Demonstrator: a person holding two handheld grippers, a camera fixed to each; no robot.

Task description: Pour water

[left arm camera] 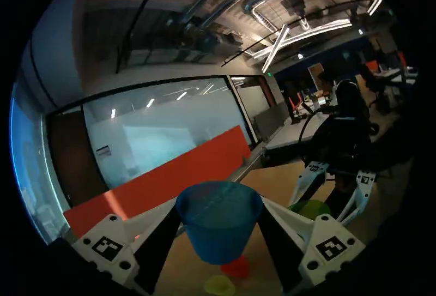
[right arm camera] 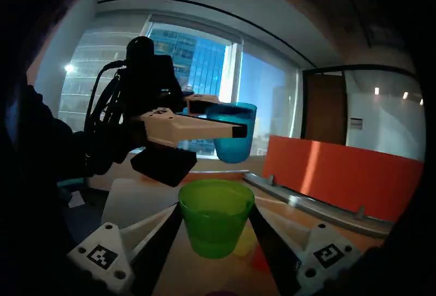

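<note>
My left gripper [left arm camera: 219, 209] is shut on a translucent blue cup [left arm camera: 219, 230], held upright above the wooden table [left arm camera: 185, 269]. In the right gripper view, a translucent green cup [right arm camera: 216, 225] stands upright between the fingers of my right gripper [right arm camera: 216, 211], which is shut on it. That same view shows the left gripper [right arm camera: 229, 119] higher up and farther off, with the blue cup [right arm camera: 235, 143] level and a little right of the green one. From the left gripper view, the right gripper [left arm camera: 321, 209] holds the green cup [left arm camera: 305, 207] lower and to the right. I cannot tell whether either cup contains water.
A small red cup [left arm camera: 235, 267] and a yellow one [left arm camera: 219, 285] lie on the table beneath the blue cup. An orange partition [right arm camera: 338, 176] with a metal rail [right arm camera: 294, 198] runs along the table's far edge. A person's dark sleeve [right arm camera: 49, 154] is at left.
</note>
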